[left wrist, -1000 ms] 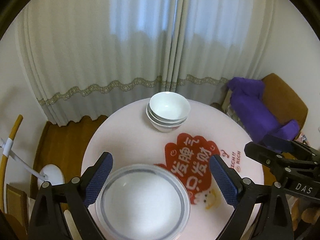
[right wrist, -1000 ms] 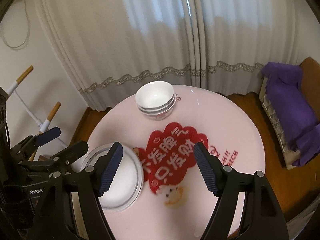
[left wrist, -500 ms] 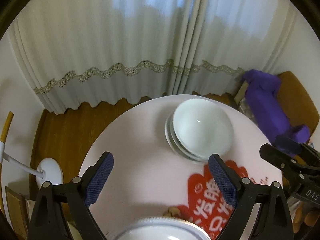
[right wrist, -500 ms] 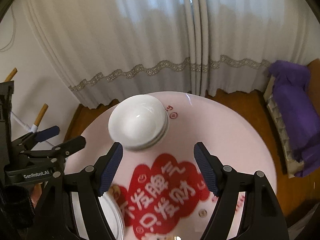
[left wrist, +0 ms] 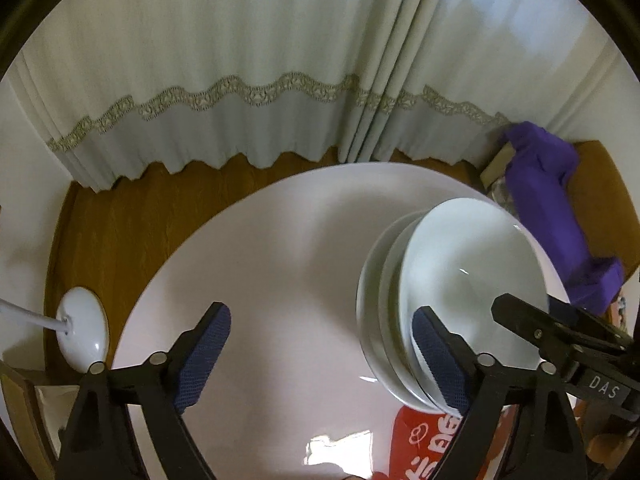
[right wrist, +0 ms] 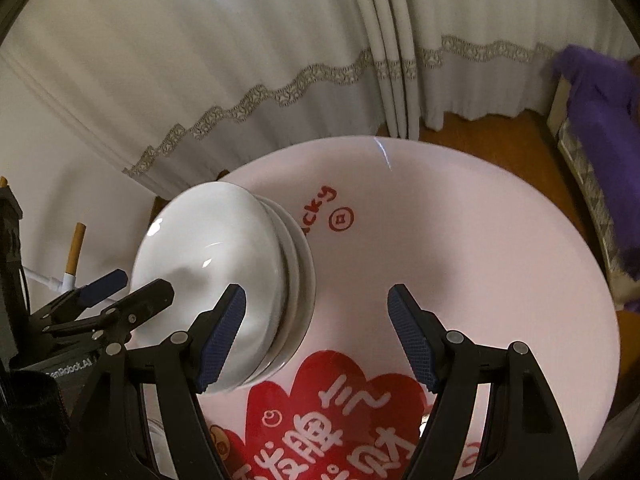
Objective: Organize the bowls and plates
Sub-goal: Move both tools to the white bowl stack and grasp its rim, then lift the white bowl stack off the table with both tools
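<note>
A stack of three white bowls [left wrist: 460, 280] stands on the round pink table [left wrist: 260, 264]. My left gripper [left wrist: 320, 356] is open, and its right finger [left wrist: 440, 364] is at the near left rim of the stack. In the right wrist view the same stack [right wrist: 224, 280] is at the left. My right gripper [right wrist: 316, 336] is open, and its left finger [right wrist: 220, 340] is in front of the stack's near right side. Each gripper shows in the other's view. The plates are out of view.
A red printed picture [right wrist: 332, 420] covers the near part of the table. White curtains [left wrist: 260, 60] hang behind. A purple cloth on a brown chair [left wrist: 552, 200] is at the right. A white lamp base [left wrist: 82, 334] stands on the wooden floor at the left.
Both grippers have moved forward over the table to the bowl stack. The plate near the front edge has dropped out of both views. Both grippers stayed open.
</note>
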`<state>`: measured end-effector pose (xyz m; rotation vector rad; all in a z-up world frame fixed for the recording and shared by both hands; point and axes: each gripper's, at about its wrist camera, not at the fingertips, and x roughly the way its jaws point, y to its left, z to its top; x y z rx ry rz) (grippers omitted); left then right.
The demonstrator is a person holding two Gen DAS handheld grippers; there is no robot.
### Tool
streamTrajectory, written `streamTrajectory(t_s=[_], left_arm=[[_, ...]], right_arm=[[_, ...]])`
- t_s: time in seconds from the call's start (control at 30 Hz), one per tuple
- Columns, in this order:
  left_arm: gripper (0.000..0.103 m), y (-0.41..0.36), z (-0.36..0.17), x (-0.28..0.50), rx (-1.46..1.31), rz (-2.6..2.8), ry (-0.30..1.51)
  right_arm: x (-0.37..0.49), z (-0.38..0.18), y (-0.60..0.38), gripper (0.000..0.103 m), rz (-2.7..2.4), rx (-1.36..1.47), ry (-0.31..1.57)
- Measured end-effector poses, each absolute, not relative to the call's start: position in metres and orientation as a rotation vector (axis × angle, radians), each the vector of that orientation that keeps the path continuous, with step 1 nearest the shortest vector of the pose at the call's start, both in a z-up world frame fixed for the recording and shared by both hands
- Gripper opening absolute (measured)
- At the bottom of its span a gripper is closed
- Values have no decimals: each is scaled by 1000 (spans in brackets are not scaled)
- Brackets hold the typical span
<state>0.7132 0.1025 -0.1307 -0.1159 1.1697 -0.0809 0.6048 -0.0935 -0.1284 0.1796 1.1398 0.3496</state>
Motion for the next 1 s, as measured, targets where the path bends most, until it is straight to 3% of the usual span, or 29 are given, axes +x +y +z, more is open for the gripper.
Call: streamTrajectory(t_s=[0.1, 0.17, 0.3, 0.37, 0.4, 0.5, 0.77, 1.0], left_arm=[[80, 99, -139, 731, -110, -99, 1184], [72, 99, -144, 742, -122, -113, 1196], [58, 100, -148, 751, -134, -157, 1199], [47, 101, -148, 751, -129, -177, 1198], [46, 100, -149, 752, -126, -189, 1202], [34, 101, -150, 754, -118, -223, 1204], [26, 106, -156, 752, -157, -197, 1199], [26, 100, -157, 736, -136, -194, 1185]], right_arm=[[611, -134, -92, 64, 352, 183, 1167], [614, -137, -90, 51, 355, 194, 1187], [614, -136, -83, 41, 370, 186, 1197], [612, -133, -76, 29, 380, 177, 1199], [612, -132, -74, 26, 387, 174, 1202], [612, -130, -70, 26, 377, 156, 1203], [612, -133, -79, 26, 382, 197, 1200], [609, -133, -82, 25, 383, 228, 1185]])
